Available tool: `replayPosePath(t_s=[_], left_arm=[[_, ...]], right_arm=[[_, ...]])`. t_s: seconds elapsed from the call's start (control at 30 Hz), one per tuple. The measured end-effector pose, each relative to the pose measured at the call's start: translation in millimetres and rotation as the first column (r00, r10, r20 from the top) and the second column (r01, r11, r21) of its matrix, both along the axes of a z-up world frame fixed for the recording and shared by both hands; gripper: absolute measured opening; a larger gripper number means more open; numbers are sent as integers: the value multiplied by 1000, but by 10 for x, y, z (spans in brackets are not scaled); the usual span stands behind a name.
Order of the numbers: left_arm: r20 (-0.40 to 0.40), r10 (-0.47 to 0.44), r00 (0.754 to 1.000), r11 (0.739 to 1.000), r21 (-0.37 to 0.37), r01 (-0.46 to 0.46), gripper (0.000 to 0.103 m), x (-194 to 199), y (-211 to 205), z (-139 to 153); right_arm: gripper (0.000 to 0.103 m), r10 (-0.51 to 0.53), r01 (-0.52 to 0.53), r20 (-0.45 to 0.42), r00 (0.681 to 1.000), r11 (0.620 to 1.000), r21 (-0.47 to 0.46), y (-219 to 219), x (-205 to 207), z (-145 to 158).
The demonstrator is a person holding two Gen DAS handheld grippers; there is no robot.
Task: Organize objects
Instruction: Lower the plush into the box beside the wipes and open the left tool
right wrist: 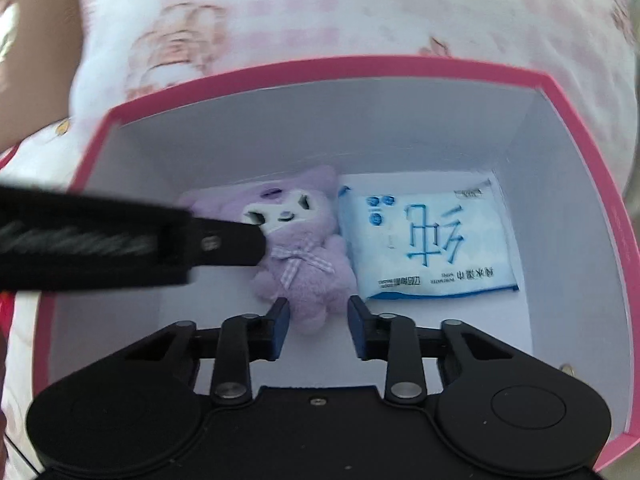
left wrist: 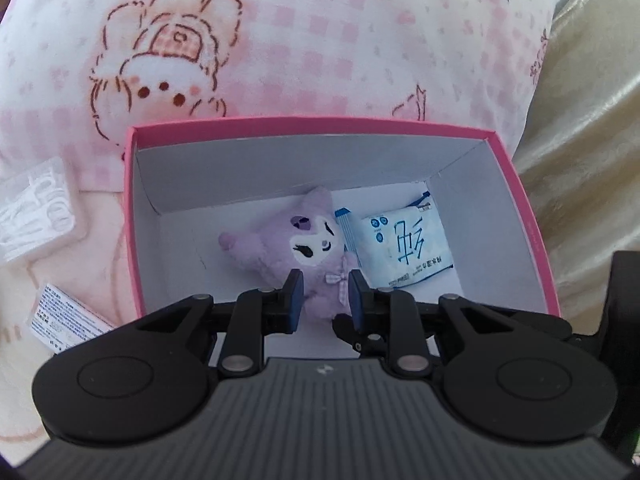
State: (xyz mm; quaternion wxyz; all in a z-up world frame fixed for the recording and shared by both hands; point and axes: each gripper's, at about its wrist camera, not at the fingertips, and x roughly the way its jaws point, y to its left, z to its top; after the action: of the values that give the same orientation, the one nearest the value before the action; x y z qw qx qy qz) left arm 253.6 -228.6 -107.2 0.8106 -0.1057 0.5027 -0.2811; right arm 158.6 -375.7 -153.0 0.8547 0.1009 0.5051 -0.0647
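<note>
A pink-rimmed box (right wrist: 400,66) with white inner walls sits on a pink checked blanket (left wrist: 320,40). On the box floor a blue-and-white wet-wipes pack (right wrist: 424,240) lies just right of a purple plush doll (right wrist: 304,264). The left tool (left wrist: 323,294) and right tool (right wrist: 318,326) both hang over the doll's lower end, jaws drawn in, gripping nothing.

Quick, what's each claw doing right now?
Left gripper: closed on the purple plush toy.
Right gripper: closed around the toy's leg; grip unclear.
</note>
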Motion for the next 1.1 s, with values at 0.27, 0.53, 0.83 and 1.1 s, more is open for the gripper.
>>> replayPosePath(t_s=[0.27,0.53,0.83,1.1], left_arm=[[26,-21,999,1000,-2,22,23,-121,74,118],[33,-55,998,997,-58,56,24,-368,342,330],[104,-72,992,997,-16,74,28,-675,639,745],[125,-100,987,995,-11,102,32,-927,838,998]], right_arm=[[33,52,-54,67,996,998,39,27,-243,217],[45,112,-107,123,986,993,-45,169,-641,589],[46,157,-146,170,973,986,-76,270,-874,915],[47,186,-165,194,963,979,-120,398,-1090,1246]])
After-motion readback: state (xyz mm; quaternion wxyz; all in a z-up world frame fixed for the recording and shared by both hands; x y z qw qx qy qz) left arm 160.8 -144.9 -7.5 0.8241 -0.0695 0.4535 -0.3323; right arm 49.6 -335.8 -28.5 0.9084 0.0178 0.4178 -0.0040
